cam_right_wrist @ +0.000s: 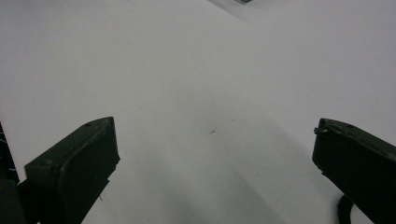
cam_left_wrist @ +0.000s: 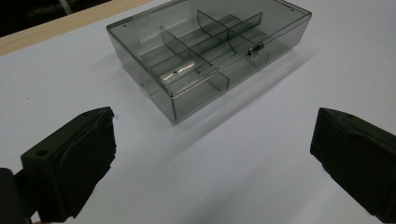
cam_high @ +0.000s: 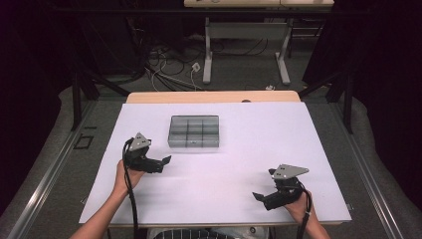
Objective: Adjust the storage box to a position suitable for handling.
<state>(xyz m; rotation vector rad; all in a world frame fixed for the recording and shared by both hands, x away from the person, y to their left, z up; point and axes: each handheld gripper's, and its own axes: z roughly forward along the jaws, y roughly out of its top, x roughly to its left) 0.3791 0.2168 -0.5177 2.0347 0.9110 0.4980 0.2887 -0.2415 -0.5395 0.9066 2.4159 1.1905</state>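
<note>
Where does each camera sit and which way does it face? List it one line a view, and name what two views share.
High view: above the person's side, looking forward and down on the white table; forearms, left gripper, right gripper show.
Left gripper view: on the left gripper, facing the compartment box; its black jaws show, open.
Right gripper view: on the right gripper, facing bare table; jaws open.
Shared: high and left gripper views both show the box.

No legible text or labels
</note>
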